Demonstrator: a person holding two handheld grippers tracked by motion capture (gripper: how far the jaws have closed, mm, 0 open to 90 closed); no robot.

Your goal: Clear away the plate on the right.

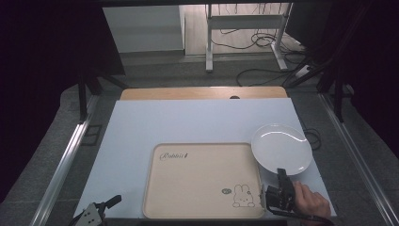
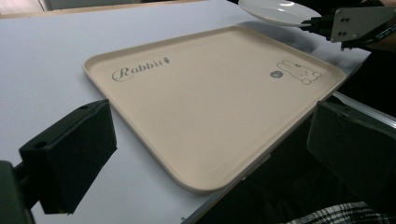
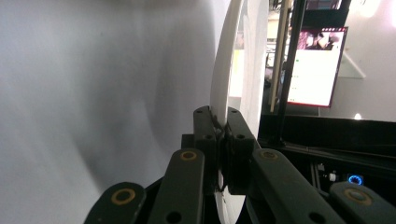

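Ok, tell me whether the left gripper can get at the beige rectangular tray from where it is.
Probably yes: the left gripper sits open just off the beige rectangular tray's near corner, with nothing lying between them.

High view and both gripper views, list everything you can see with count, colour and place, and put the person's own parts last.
Plate: one, white, right of the tray, its near rim pinched by the right gripper.
Tray: one, beige, rabbit drawing and lettering, near middle of the table.
Table: one, pale top, wooden strip at its far edge.
Monitor: one, lit screen, in the background of the right gripper view.
Left gripper: one, black, jaws apart, at the table's near left corner.
Right gripper: one, black, shut on the plate rim.
Hand: one, holding the right gripper.
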